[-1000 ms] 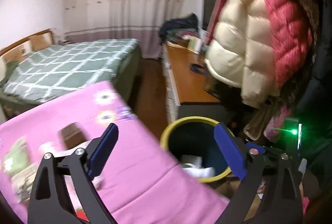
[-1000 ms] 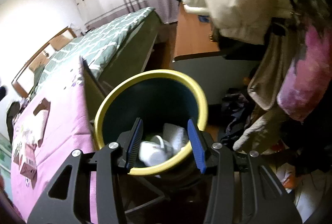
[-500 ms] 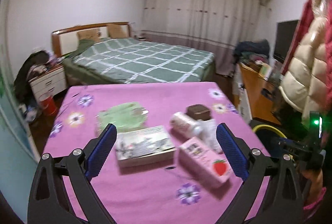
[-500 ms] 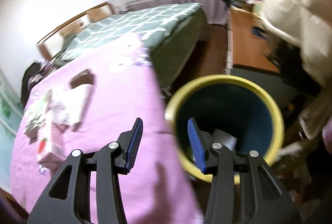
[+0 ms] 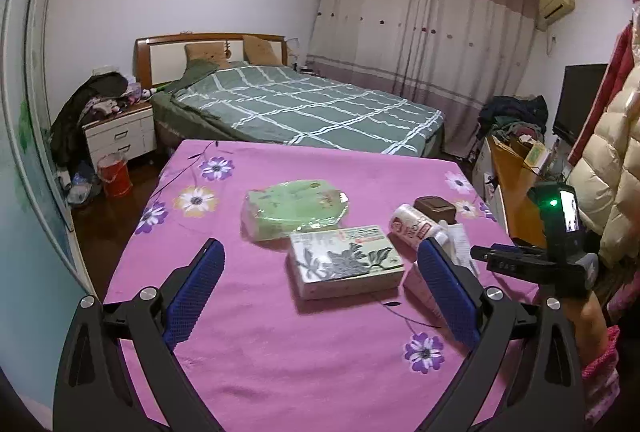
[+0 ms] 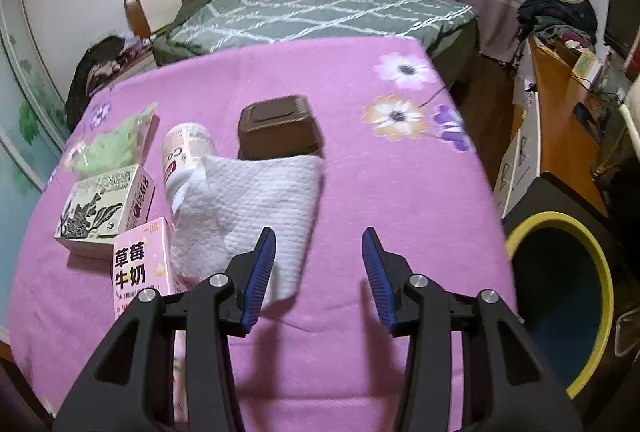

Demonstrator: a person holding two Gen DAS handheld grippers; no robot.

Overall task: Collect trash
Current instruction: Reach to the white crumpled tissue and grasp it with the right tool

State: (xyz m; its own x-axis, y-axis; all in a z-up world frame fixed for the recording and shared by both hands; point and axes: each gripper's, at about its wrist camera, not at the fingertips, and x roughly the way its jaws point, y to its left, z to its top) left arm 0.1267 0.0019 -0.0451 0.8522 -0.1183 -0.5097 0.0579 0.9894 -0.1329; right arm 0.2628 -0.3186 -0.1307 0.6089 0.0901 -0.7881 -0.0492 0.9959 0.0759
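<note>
Both tongs empty | white tissue (image 6: 248, 207) mid-table | bin (image 6: 560, 296) beside table edge (image 6: 490, 191)

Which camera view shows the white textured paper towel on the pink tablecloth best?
The right wrist view: the white textured paper towel lies spread out and almost fully visible, overlapping the brown plastic box. In the left wrist view only a narrow strip of it shows, behind a blue finger pad.

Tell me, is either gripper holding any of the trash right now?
No. The left gripper and the right gripper are both open and empty above the pink table.
</note>
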